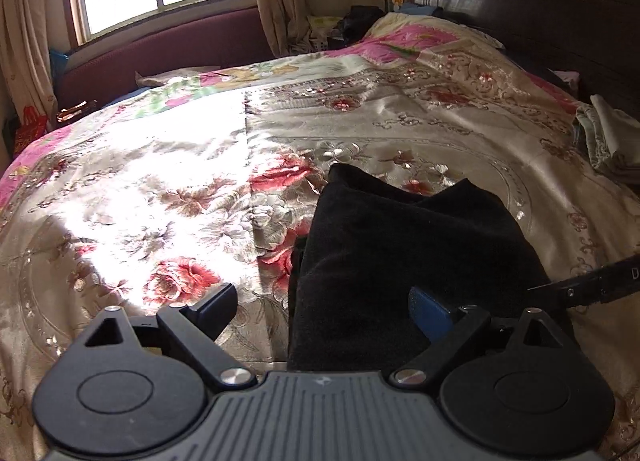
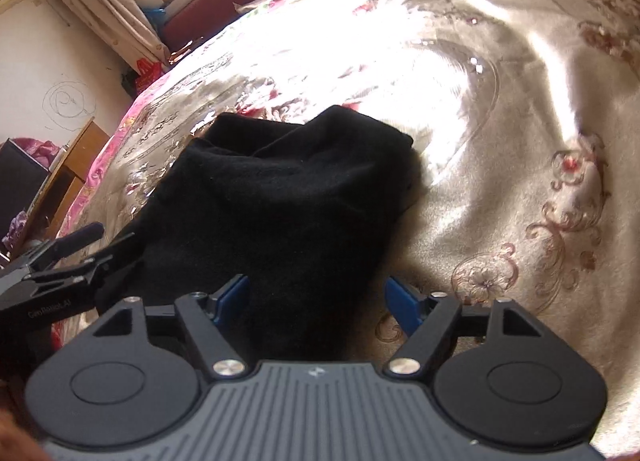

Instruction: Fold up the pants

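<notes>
Pants (image 1: pixel 400 245) lie folded into a compact black bundle on the flowered bedspread (image 1: pixel 160 189), near the bed's front edge and in shade just beside the sunlit patch. In your right wrist view the same bundle (image 2: pixel 276 197) sits straight ahead, its near end reaching down between the blue pads (image 2: pixel 402 303).

Your right gripper (image 2: pixel 316 301) stands with its jaws wide apart; the cloth lies between them but neither pad presses on it, so nothing is held. Your left gripper (image 1: pixel 324 301) is spread too, one finger over the bedspread and the other over the black fabric, with no pinch on it.

Judging from the tidy shape, you are at the release after a fold, and the job looks close to done. The far end still shows two humps with a dip between them, so the top layer is not quite flat. Your next move probably calls for lifting both tools clear without dragging the cloth, or a light press to even that far edge.
</notes>
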Available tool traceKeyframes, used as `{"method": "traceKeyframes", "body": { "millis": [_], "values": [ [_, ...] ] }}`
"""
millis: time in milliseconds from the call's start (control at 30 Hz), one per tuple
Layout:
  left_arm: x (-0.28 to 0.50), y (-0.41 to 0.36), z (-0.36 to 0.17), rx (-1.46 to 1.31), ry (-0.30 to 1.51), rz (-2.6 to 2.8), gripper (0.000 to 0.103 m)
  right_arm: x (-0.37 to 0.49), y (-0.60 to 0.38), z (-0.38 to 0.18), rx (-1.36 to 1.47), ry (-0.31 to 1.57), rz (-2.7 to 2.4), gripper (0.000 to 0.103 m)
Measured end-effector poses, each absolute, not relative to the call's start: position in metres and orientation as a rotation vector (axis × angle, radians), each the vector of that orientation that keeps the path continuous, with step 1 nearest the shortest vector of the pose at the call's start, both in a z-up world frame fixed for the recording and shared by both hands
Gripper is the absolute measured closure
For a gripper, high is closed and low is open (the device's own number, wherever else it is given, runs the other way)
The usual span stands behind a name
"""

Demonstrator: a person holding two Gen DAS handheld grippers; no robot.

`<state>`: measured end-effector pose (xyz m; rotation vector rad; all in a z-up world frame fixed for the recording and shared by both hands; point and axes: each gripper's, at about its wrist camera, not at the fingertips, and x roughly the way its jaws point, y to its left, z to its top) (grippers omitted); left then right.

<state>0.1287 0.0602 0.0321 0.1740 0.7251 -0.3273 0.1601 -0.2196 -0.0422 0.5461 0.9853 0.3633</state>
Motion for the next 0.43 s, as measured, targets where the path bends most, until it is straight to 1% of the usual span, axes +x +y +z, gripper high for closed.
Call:
{"method": "traceKeyframes", "body": {
  "millis": [133,267,333,367,400,433],
  "values": [
    [0.154,0.065,0.001,0.033,0.84,-0.445,0.0,0.175,-0.21,-0.064,0.626,0.998,0.418,0.024],
    [0.165,0.08,-0.016,-0.091,0.881,-0.503,0.0,0.187,-0.211,-0.069,0.669,1.007,0.439,0.019],
    [0.172,0.075,-0.017,-0.1,0.877,-0.517,0.0,0.192,-0.2,-0.066,0.619,1.011,0.432,0.019],
    [0.172,0.072,-0.014,-0.091,0.858,-0.508,0.0,0.192,-0.192,-0.061,0.577,1.01,0.419,0.022],
    [0.169,0.071,-0.012,-0.09,0.84,-0.505,0.005,0.19,-0.188,-0.057,0.552,1.01,0.408,0.028],
    [0.166,0.073,-0.008,-0.094,0.827,-0.51,0.009,0.188,-0.188,-0.054,0.563,1.013,0.406,0.03]
  ]
}}
